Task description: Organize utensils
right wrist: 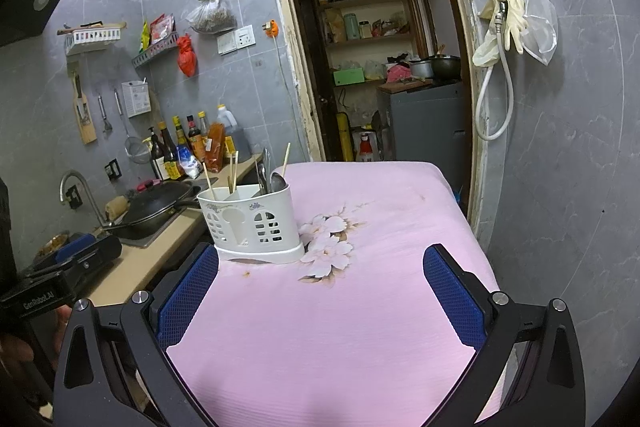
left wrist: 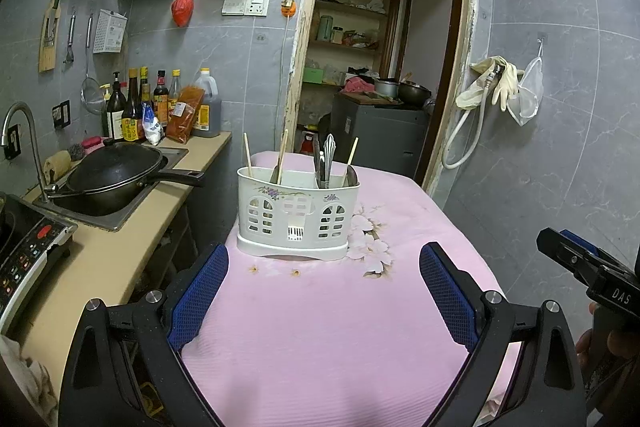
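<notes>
The white utensil caddy (left wrist: 297, 213) sits mid-frame in the left wrist view, on the pink floral cloth (left wrist: 320, 327), with chopsticks (left wrist: 282, 157), spoons (left wrist: 351, 175) and a fancy metal handle (left wrist: 329, 157) poking up out of it. In the right wrist view it's left of centre. Left gripper (left wrist: 324, 287) is spread wide at the bottom of the frame, nothing in it; right gripper (right wrist: 320, 291) same deal, wide apart and empty. A black wok (left wrist: 116, 175) sits in the sink at the left edge.

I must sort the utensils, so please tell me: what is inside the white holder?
The white holder holds chopsticks, spoons and metal handles. Its walls hide their lower ends.
</notes>
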Demonstrator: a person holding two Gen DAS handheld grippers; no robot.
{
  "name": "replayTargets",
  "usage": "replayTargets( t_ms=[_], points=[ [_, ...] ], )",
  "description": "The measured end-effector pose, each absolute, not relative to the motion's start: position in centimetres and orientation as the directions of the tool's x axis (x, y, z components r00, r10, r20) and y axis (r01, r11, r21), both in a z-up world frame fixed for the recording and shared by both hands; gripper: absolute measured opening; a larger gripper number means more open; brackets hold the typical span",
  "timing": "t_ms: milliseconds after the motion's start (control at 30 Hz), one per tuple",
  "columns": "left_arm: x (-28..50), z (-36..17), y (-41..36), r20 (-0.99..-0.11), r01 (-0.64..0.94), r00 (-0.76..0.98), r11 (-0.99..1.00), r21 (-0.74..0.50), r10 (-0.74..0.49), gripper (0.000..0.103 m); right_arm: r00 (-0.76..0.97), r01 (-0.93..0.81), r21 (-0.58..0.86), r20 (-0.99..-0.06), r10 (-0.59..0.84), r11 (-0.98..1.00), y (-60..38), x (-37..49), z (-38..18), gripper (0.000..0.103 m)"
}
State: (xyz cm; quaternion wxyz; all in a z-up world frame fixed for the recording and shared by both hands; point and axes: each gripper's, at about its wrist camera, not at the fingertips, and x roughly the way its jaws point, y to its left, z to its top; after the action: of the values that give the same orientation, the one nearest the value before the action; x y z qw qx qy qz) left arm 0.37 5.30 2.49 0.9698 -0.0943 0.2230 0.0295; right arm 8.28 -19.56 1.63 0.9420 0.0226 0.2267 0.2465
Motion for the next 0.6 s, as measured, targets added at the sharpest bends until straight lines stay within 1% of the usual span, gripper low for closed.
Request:
replayTargets(
  t_ms=[600],
  points=[
    [0.37,2.52,5.36,-0.439,-0.099,0.899,0.981,-0.169,0.015,0.094,0.775,-0.453,0.155,-0.417,0.474,0.878,-19.46,8.26,1.70,0.103]
  ],
)
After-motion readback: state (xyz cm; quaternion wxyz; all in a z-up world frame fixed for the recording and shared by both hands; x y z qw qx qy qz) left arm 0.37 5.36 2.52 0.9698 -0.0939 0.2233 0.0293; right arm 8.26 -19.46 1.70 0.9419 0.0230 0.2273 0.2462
